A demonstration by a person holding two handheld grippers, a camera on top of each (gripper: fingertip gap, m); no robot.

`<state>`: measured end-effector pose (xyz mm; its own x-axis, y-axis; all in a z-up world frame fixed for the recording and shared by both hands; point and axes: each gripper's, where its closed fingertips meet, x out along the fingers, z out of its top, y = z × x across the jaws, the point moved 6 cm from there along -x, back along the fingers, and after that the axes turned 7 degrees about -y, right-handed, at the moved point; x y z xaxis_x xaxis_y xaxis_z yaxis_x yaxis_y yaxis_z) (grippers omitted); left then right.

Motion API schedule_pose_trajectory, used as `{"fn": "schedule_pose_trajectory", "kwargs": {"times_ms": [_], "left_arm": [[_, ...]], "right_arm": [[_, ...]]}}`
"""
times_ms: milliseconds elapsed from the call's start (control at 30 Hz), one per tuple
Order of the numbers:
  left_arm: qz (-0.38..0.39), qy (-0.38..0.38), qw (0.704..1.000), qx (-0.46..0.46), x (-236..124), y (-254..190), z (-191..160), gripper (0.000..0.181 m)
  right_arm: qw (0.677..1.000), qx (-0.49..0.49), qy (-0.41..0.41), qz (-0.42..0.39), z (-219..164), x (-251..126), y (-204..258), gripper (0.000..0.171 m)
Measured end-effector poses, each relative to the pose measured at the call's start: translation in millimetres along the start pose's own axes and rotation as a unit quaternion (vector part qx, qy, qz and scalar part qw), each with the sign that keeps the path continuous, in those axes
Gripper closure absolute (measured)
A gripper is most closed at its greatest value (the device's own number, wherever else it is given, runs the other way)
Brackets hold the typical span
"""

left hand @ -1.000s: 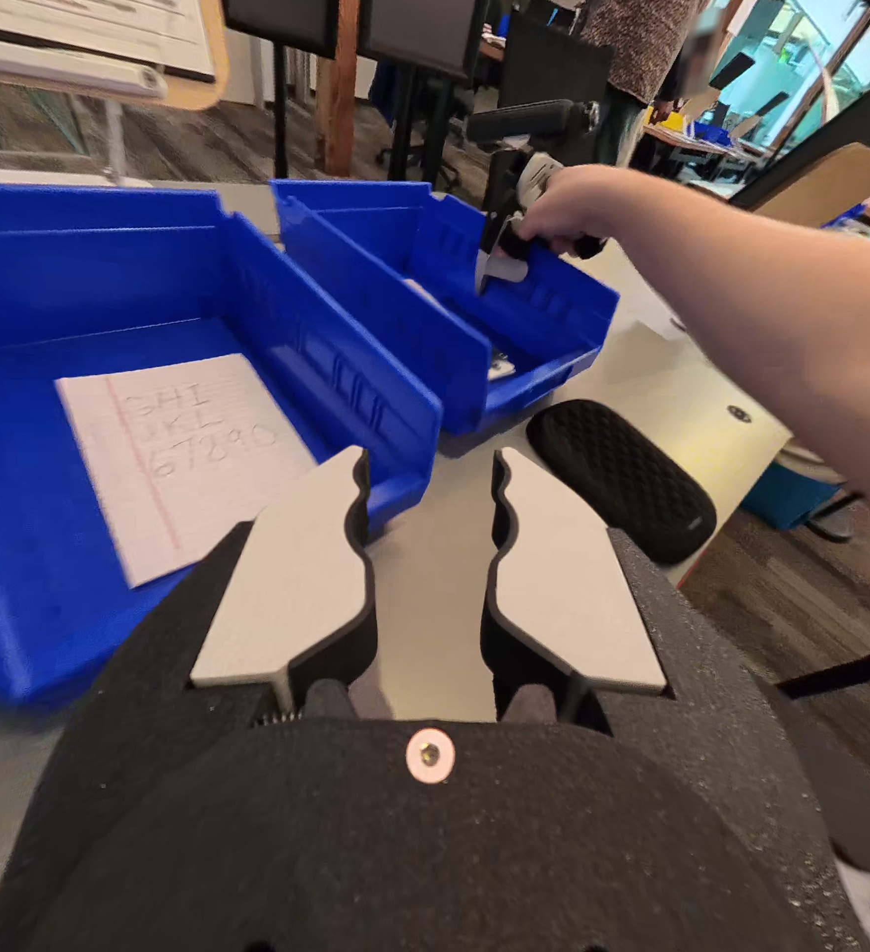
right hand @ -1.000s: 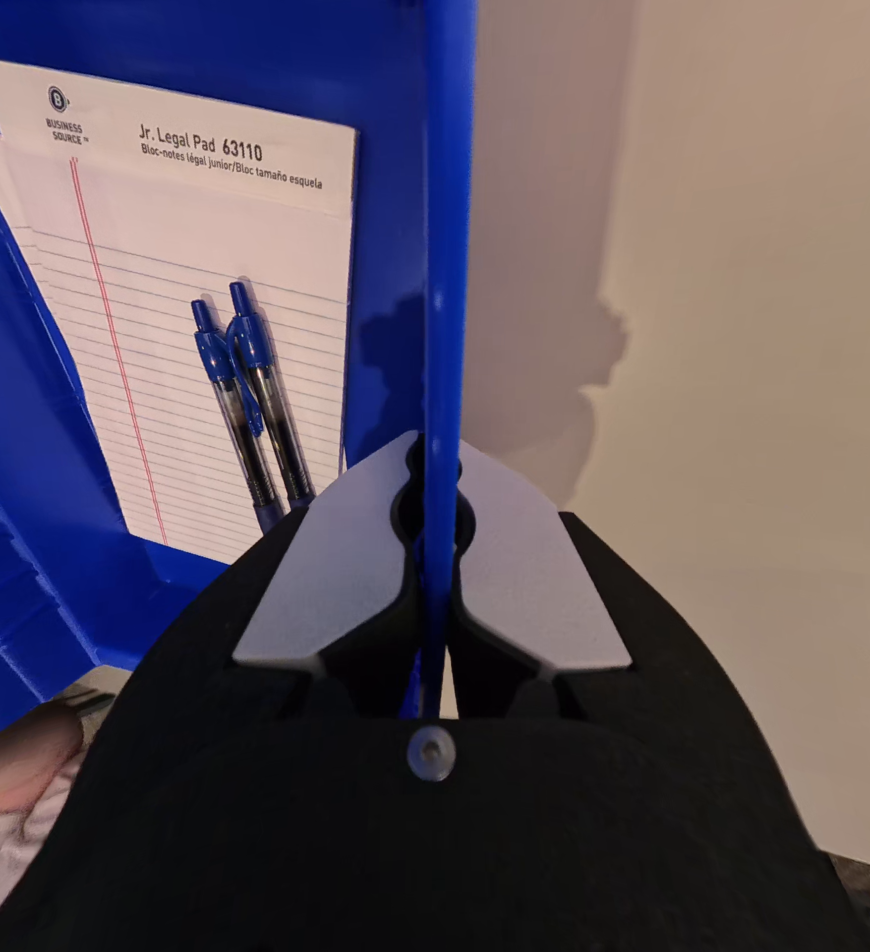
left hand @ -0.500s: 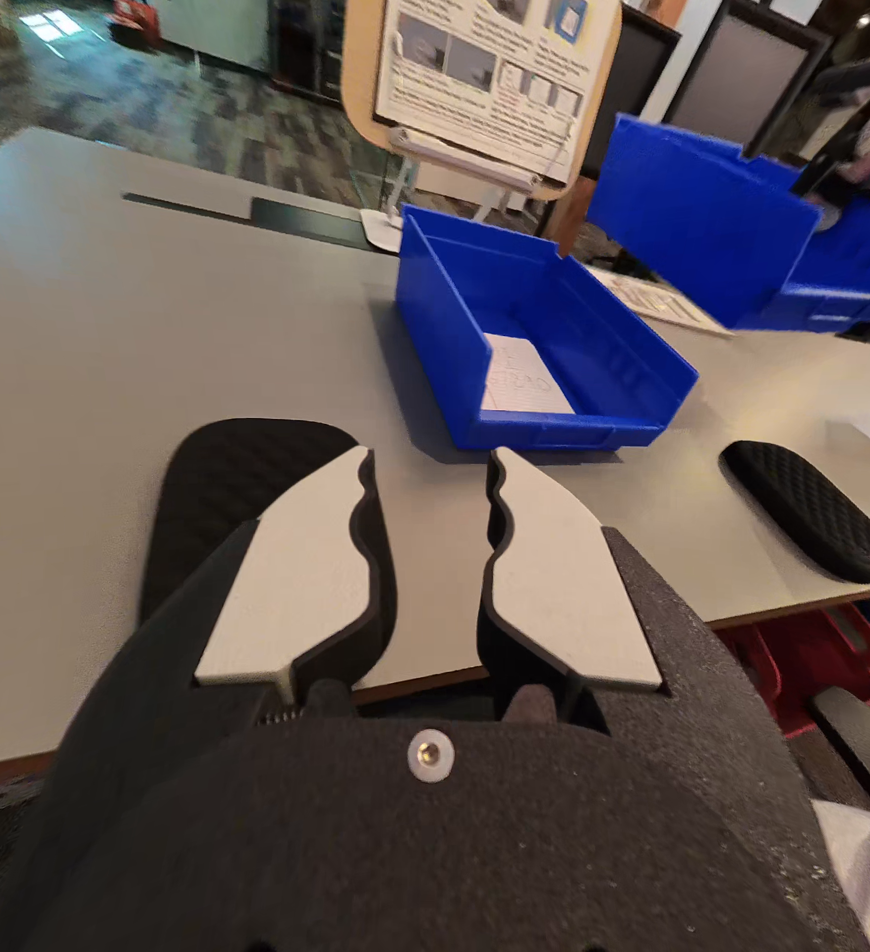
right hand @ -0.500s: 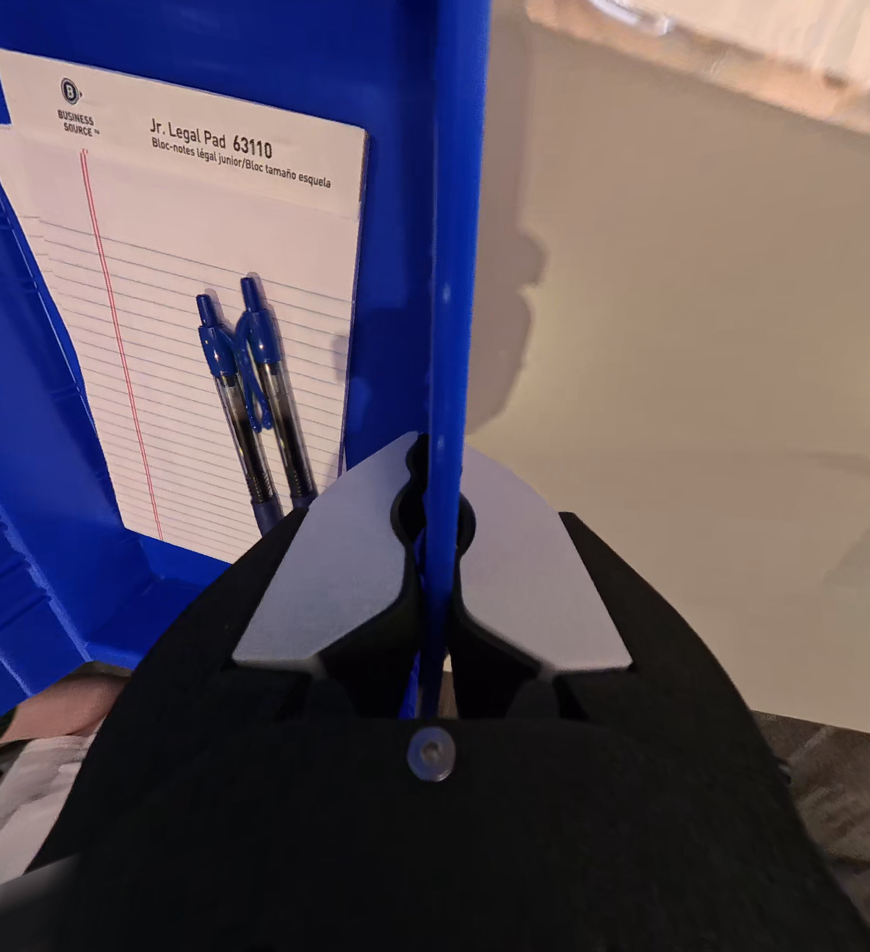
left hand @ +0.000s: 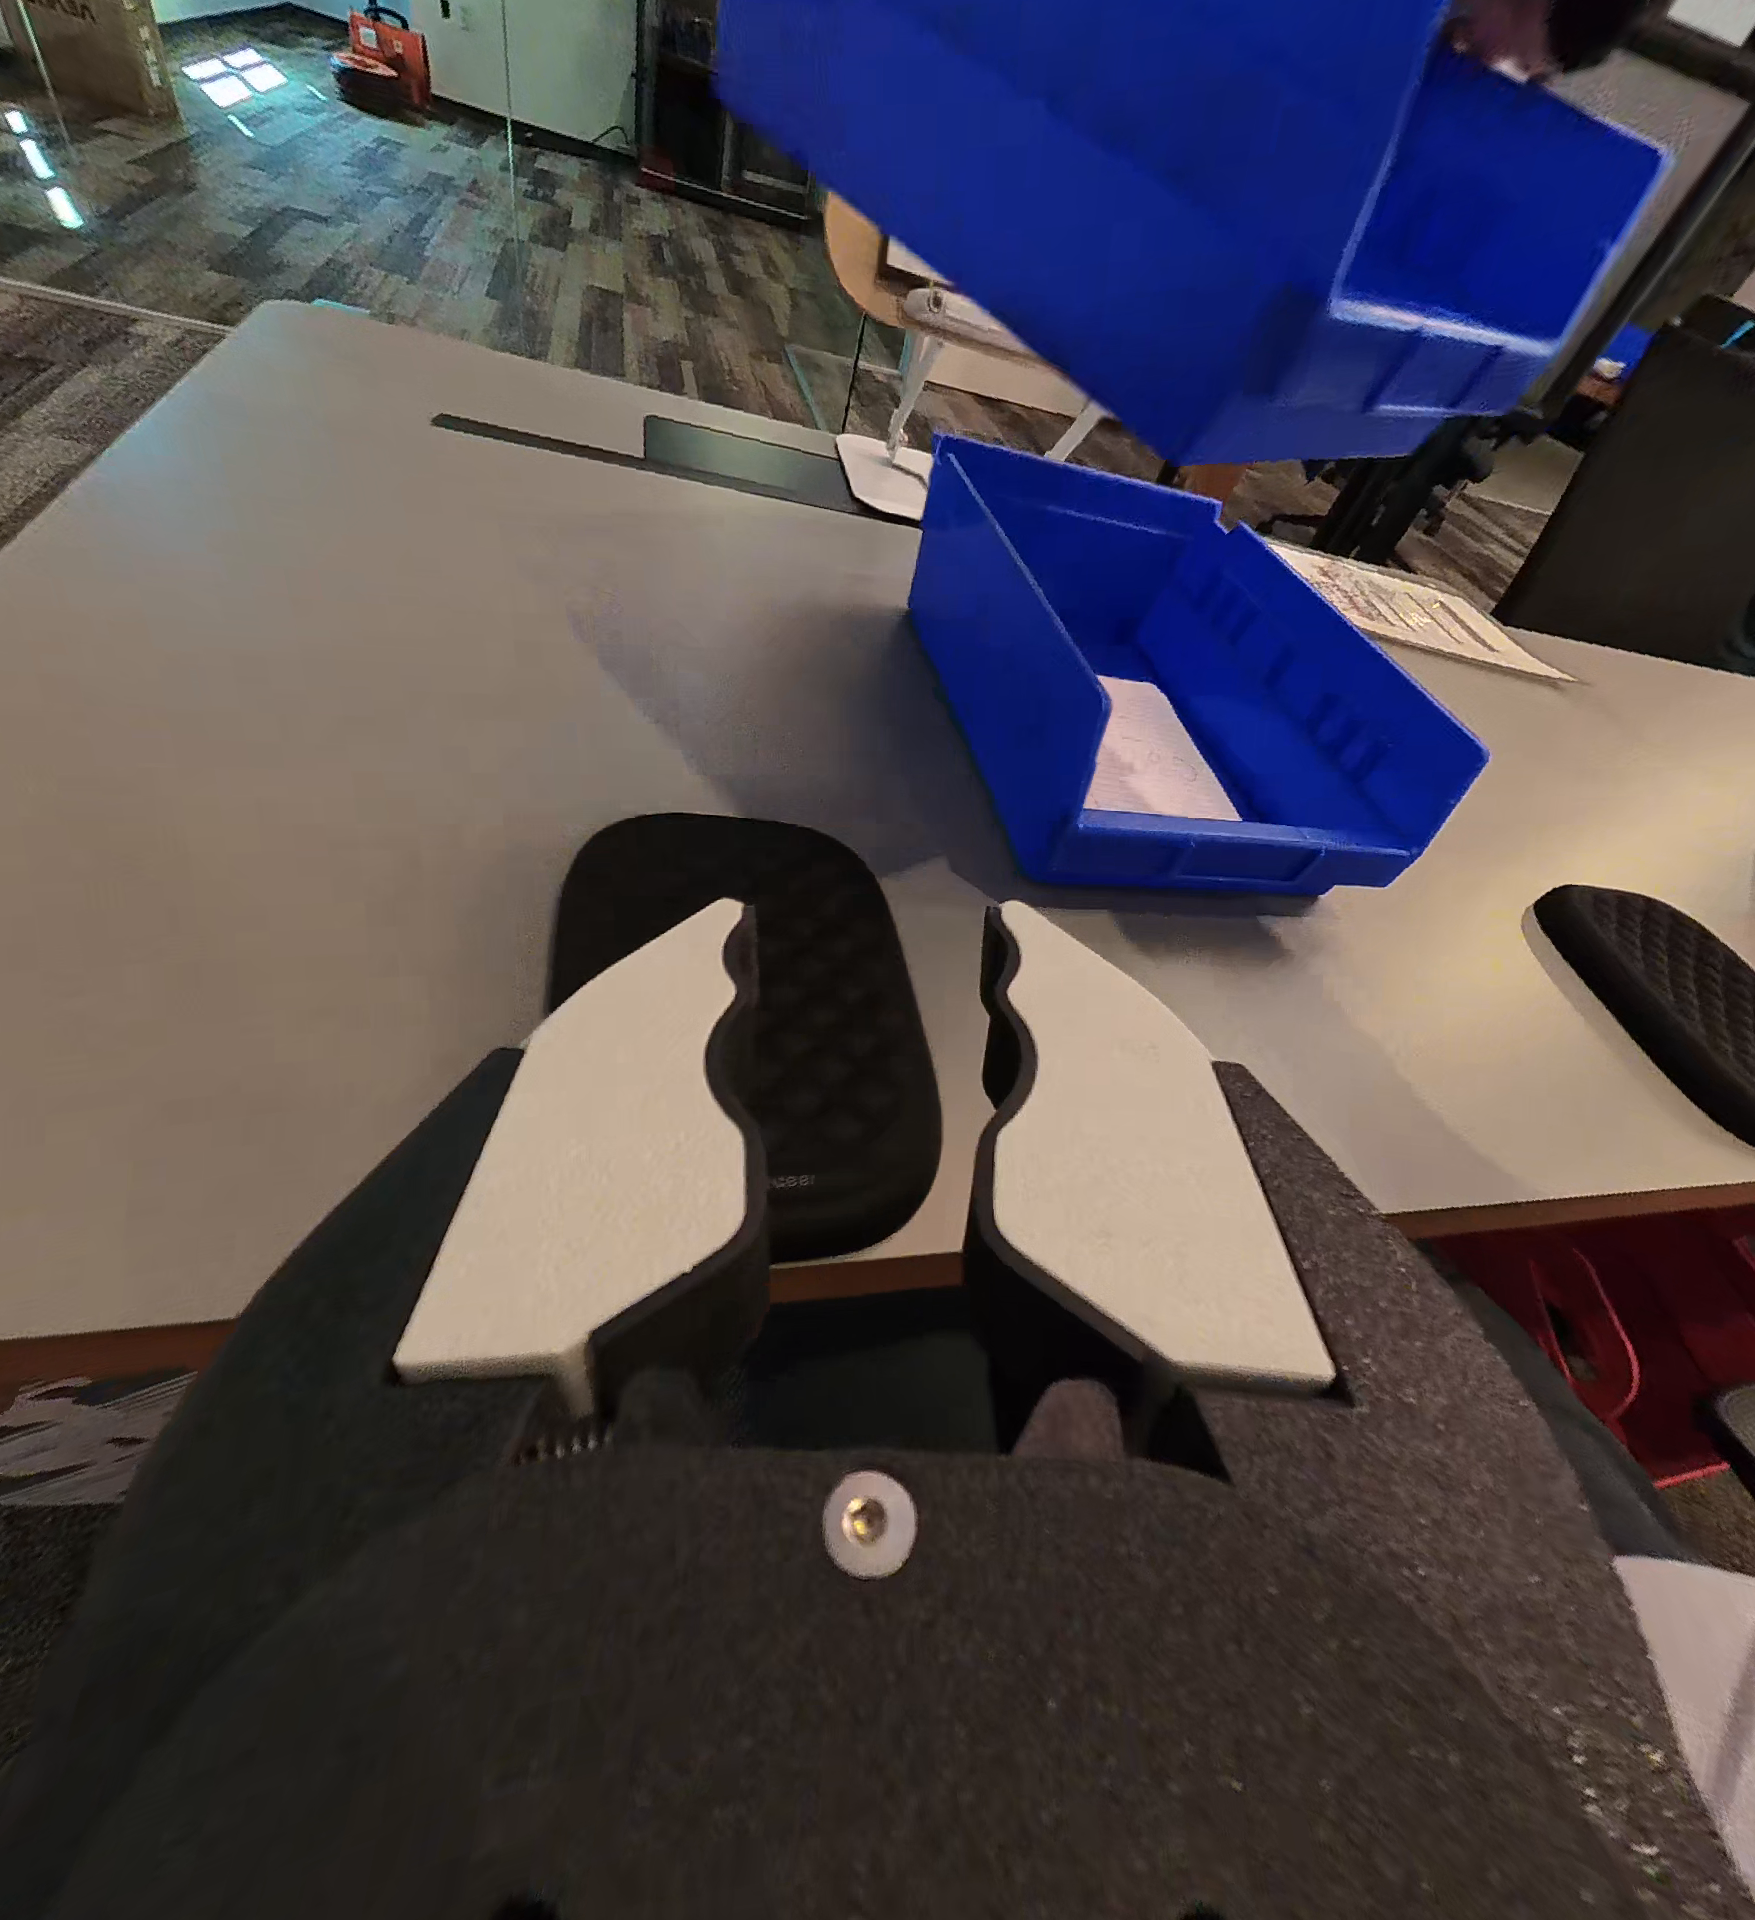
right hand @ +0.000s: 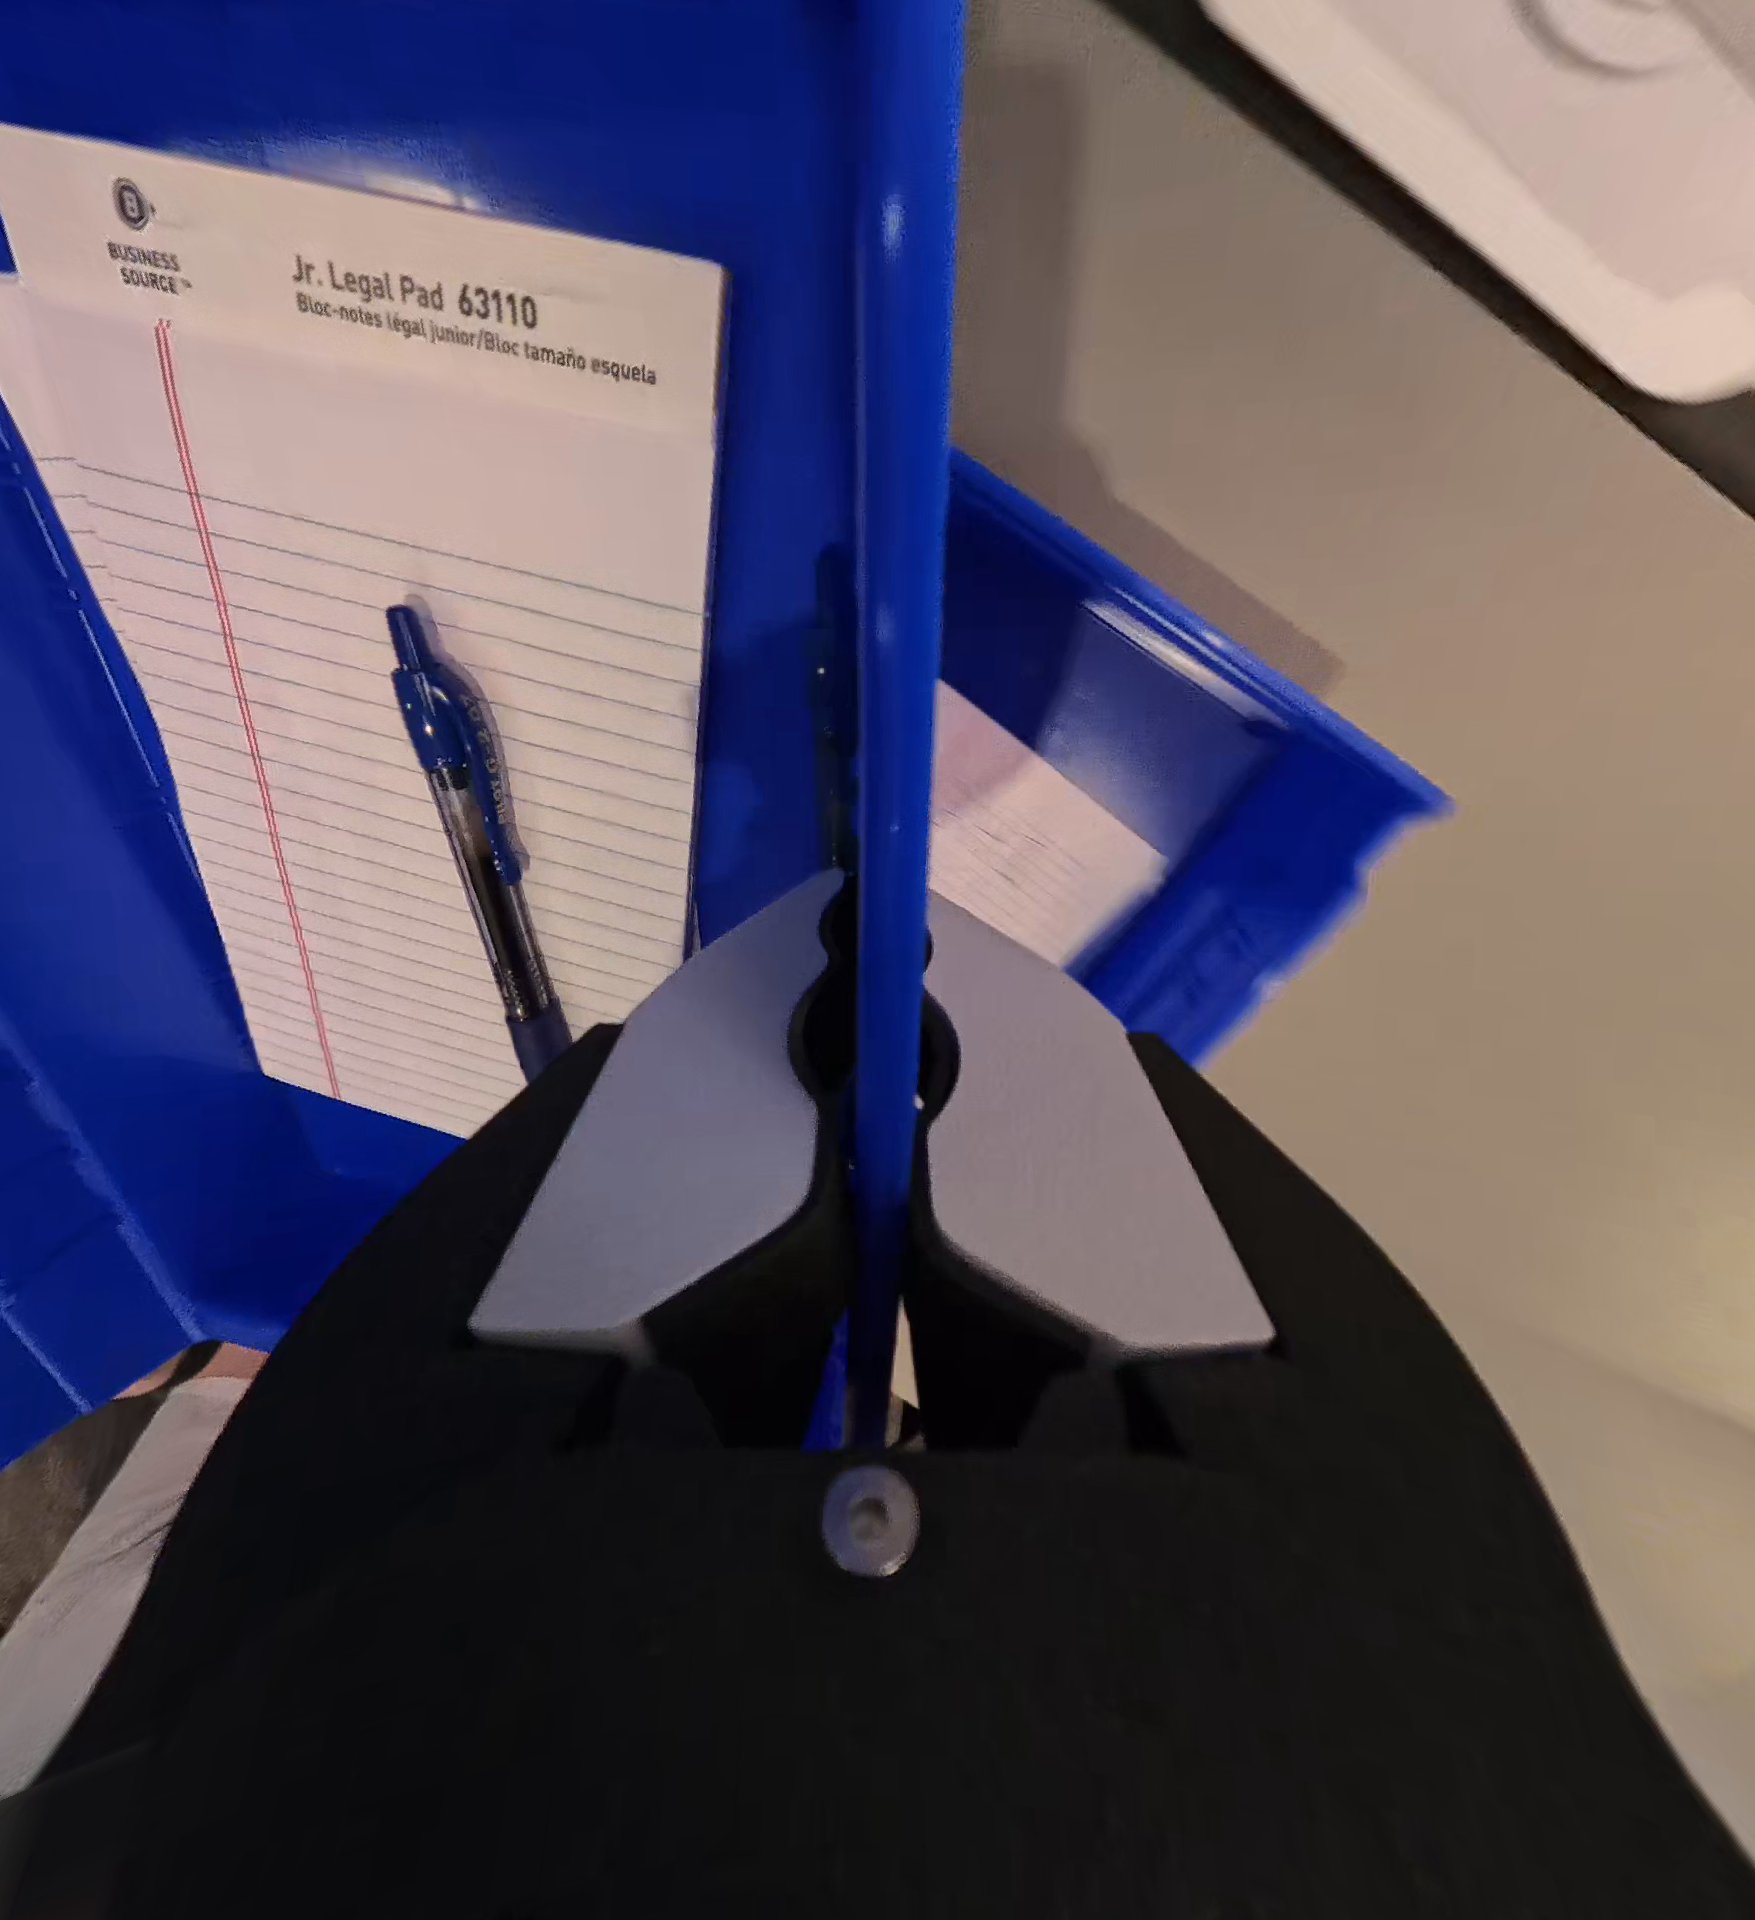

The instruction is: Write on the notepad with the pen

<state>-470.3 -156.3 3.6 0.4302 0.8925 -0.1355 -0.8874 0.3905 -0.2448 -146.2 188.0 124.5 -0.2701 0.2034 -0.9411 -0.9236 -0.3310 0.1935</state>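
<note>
Right gripper (right hand: 878, 914) clamped on the side wall of a blue bin (right hand: 894, 436), one finger inside the wall and one outside, the wall running straight up between them. Bin lifted clear of the grey table (left hand: 333, 675) and tilted, seen in the left wrist view high at the far right (left hand: 1216, 208), above a second blue bin (left hand: 1049, 665) standing on the table. Inside the lifted bin, a white lined notepad (right hand: 416, 582) with a red margin line and a printed header strip, lying flat on the bin floor against the gripped wall. On the notepad, a blue retractable pen (right hand: 468, 821) with a clear barrel, lying lengthwise, its near end hidden behind the inner finger. A second dark pen shape (right hand: 829, 707) close against the gripped wall, too dim to tell more. In the second bin, below and right of the gripped wall in the right wrist view (right hand: 1216, 748), a loose lined sheet (left hand: 1153, 758) bearing faint handwriting, at the near end of the bin floor. Left gripper (left hand: 862, 914) open and empty, fingers well apart, held near the table's near edge over a black textured pad (left hand: 831, 997). Another black pad (left hand: 1704, 1029) on the right, near the same edge. A printed paper (left hand: 1413, 613) flat on the table far right, beyond the second bin.
</note>
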Motion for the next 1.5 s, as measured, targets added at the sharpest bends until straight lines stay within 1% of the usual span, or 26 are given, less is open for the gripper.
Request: {"fn": "schedule_pose_trajectory", "kwargs": {"times_ms": [167,267,400,600,767,833,900,967,1067,1100,1133,1200,1233,1300,1333,1367,1467,1500], "left_arm": [[0.016,0.002,1.000,-0.002,-10,12,3,0.141],[0.022,0.009,1.000,-0.010,-14,18,0,0.141],[0.029,0.030,0.999,-0.011,-17,23,-10,0.141],[0.041,0.056,0.997,-0.018,-20,31,-24,0.140],[0.049,0.061,0.997,-0.028,-22,40,-30,0.141],[0.057,0.069,0.996,-0.027,-22,47,-33,0.140],[0.073,0.066,0.995,-0.030,-22,56,-32,0.141],[0.081,0.047,0.995,-0.033,-17,64,-25,0.141],[0.088,0.030,0.995,-0.034,5,76,-10,0.140],[0.089,0.030,0.995,-0.034,16,81,-5,0.137],[0.091,0.030,0.995,-0.033,29,86,2,0.134],[0.104,0.014,0.994,-0.031,57,100,17,0.131],[0.104,0.008,0.994,-0.032,73,107,25,0.128],[0.112,0.014,0.993,-0.041,106,120,37,0.123],[0.119,0.024,0.992,-0.045,123,126,41,0.121],[0.129,0.043,0.990,-0.045,140,133,42,0.117],[0.163,0.149,0.975,-0.033,178,147,38,0.111],[0.175,0.188,0.966,-0.027,187,151,36,0.113]], "right_arm": [[0.999,-0.046,0.011,0.016,37,58,77,0.166],[0.998,-0.053,0.011,0.017,53,96,108,0.166],[0.997,-0.058,0.026,0.031,62,147,139,0.166],[0.998,-0.037,0.037,0.030,62,210,146,0.166],[1.000,-0.007,0.021,0.009,56,239,136,0.166],[0.999,0.010,0.033,0.008,51,244,134,0.166],[0.999,0.025,0.038,0.007,47,245,132,0.166],[0.999,0.023,0.034,0.007,47,244,132,0.164],[0.999,0.015,-0.006,0.040,53,234,131,0.157],[0.998,0.004,-0.035,0.052,57,227,132,0.152],[0.997,-0.015,-0.065,0.046,61,216,130,0.150],[0.985,-0.097,-0.143,-0.001,70,185,127,0.147],[0.970,-0.146,-0.192,-0.039,73,166,126,0.144],[0.928,-0.226,-0.279,-0.103,70,123,127,0.144],[0.913,-0.249,-0.305,-0.110,63,105,130,0.139],[0.908,-0.260,-0.312,-0.102,54,90,132,0.136],[0.921,-0.258,-0.291,-0.010,15,58,135,0.131],[0.921,-0.260,-0.288,0.026,-1,48,135,0.131]]}}
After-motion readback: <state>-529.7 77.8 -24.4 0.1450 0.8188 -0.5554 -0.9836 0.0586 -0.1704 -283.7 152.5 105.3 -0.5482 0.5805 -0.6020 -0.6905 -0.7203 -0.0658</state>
